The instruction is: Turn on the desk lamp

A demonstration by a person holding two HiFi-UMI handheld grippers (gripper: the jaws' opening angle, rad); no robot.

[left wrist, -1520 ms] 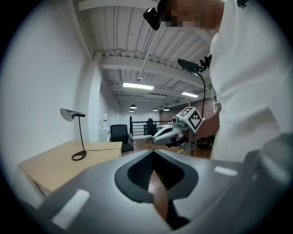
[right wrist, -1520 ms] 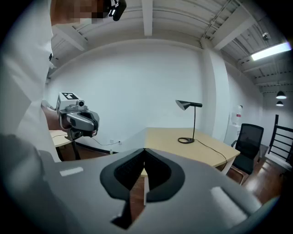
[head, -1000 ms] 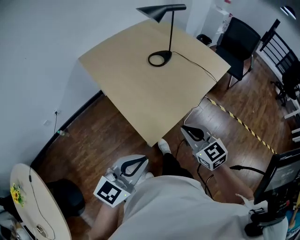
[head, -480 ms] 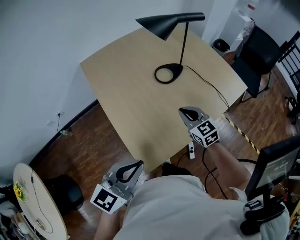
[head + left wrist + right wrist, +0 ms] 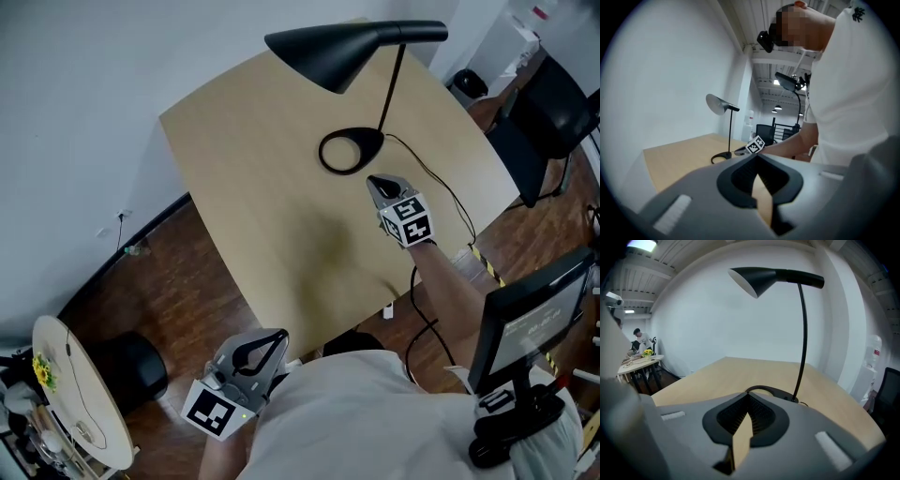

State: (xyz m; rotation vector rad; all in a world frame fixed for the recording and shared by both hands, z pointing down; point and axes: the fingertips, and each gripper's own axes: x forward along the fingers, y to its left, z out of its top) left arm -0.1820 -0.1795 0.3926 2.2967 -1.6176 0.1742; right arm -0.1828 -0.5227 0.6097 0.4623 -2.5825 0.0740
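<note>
**Head view.** The desk lamp [image 5: 352,150] stands on the far part of the table [image 5: 253,187], its ring base well in from every edge. Its black shade [image 5: 323,52] overhangs toward the far edge. Its cord [image 5: 422,159] runs toward the table's right edge. The right gripper [image 5: 382,184] is over the table, just on the near side of the base, with its jaws together and empty. Bare tabletop extends left of it and toward the near corner. The left gripper [image 5: 267,342] is off the table, past the near corner and above the wooden floor [image 5: 178,272]. A black chair [image 5: 553,103] stands beyond the right edge.

**Left gripper view.** The left gripper's tips meet with nothing between them. Open tabletop lies between them and the lamp, which is well apart. The right gripper's marker cube [image 5: 755,145] shows beside the base.

**Right gripper view.** The right gripper's jaws are closed and hold nothing. The ring base [image 5: 774,392] lies just beyond the tips, and the stem [image 5: 803,333] rises at the base's right. Clear tabletop spreads out to the white wall [image 5: 703,319].
</note>
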